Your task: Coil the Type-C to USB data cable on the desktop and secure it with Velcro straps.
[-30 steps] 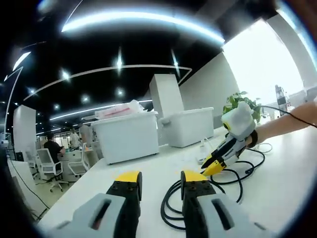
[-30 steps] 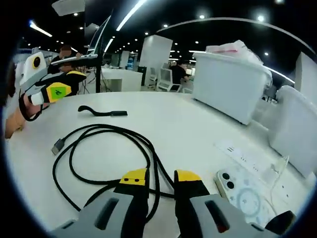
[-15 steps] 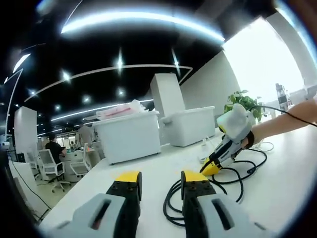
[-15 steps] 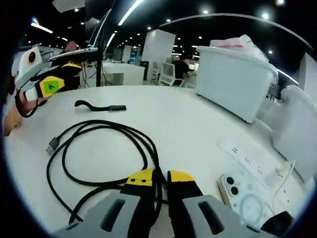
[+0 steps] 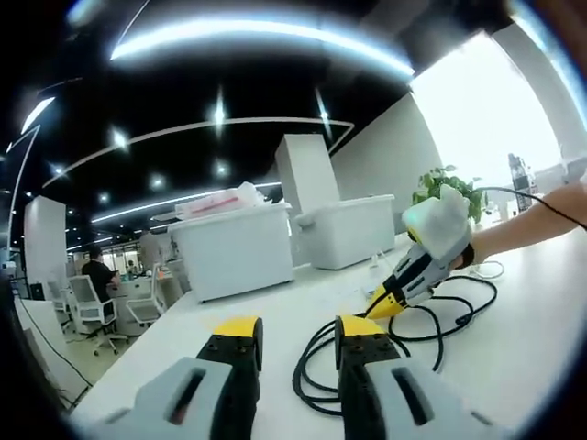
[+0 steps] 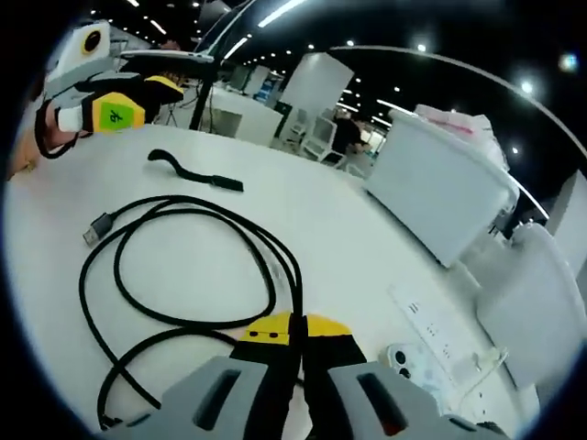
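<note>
In the right gripper view, the left gripper [image 6: 124, 115] hovers at the far left above the white desk [image 6: 303, 211], its yellow tips standing apart with nothing between them. Just right of it the black Velcro strap [image 6: 193, 171] lies flat and unused, apart from the cable. Nearer, the black cable [image 6: 174, 275] lies in loose, uneven loops, its USB plug [image 6: 96, 229] resting free at the left of the loops. At the bottom middle the right gripper [image 6: 295, 323] has its jaws pressed together on a strand of the cable where the loops cross. To the right lie a white power strip [image 6: 431, 321] and a phone [image 6: 408, 367], with white storage bins [image 6: 440, 192] further back.

In the left gripper view, the left gripper [image 5: 298, 332] shows open jaws near the cable's loops [image 5: 316, 376], and the right gripper [image 5: 383, 304] pinches the cable [image 5: 440, 321] further right.

Judging by this, the coiling is only begun: the loops are wide and untidy, and gathering them tight and wrapping the strap both remain.
</note>
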